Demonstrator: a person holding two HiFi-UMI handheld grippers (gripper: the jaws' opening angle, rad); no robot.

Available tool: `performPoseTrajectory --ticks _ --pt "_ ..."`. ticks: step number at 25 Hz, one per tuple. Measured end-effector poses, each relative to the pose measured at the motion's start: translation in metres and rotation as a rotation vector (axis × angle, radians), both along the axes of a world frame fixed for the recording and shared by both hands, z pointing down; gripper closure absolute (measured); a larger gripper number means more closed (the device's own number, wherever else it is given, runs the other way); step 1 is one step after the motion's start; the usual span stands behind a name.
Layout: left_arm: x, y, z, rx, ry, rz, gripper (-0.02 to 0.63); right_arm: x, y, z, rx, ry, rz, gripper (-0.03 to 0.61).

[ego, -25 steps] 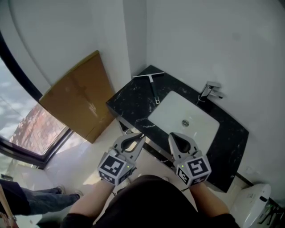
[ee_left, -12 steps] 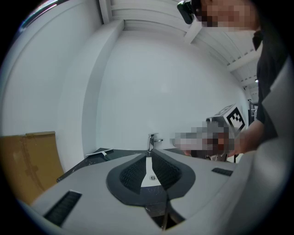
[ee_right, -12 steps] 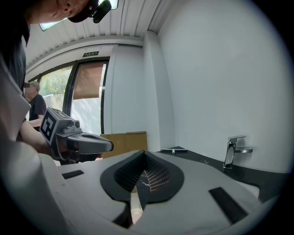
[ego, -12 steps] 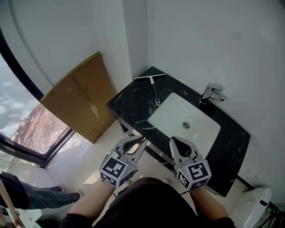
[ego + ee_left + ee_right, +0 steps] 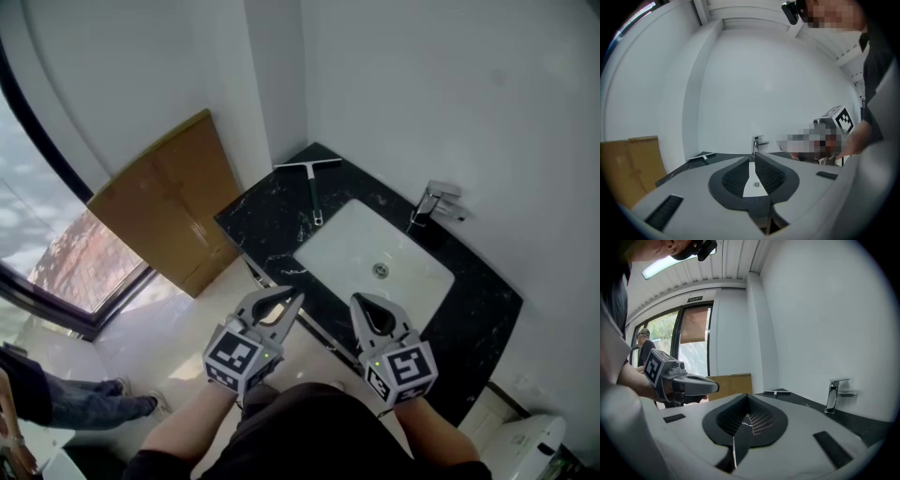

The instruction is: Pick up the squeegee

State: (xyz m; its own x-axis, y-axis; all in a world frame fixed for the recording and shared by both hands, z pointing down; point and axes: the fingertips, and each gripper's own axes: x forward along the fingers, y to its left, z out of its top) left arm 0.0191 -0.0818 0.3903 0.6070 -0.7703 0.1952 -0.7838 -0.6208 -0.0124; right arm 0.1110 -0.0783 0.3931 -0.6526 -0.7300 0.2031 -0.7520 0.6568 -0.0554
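Squeegee [image 5: 311,183] lies flat on black bench [image 5: 258,217], upper centre of frame, left of sink [image 5: 412,281]. Left gripper [image 5: 297,296] and right gripper [image 5: 356,299], lower centre, well apart from it: fingers clenched, nothing grasped

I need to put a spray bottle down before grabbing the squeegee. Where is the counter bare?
The counter is bare left of the basin, from the handle tip of the squeegee to the front edge, and at its right end beyond the faucet. The back left corner is taken by the squeegee; the strip behind the basin is crowded by the faucet.
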Motion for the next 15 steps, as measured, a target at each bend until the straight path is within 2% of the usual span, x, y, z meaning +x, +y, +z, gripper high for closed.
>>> performPoseTrajectory --ticks 7,15 --pt "0.009 -0.01 -0.003 0.007 -0.001 -0.043 0.569 0.014 -0.016 0.0 0.001 0.001 0.0 0.568" --pt "-0.014 -0.043 -0.005 0.02 0.006 -0.009 0.569 -0.004 -0.055 0.012 -0.048 0.012 0.063 0.492"
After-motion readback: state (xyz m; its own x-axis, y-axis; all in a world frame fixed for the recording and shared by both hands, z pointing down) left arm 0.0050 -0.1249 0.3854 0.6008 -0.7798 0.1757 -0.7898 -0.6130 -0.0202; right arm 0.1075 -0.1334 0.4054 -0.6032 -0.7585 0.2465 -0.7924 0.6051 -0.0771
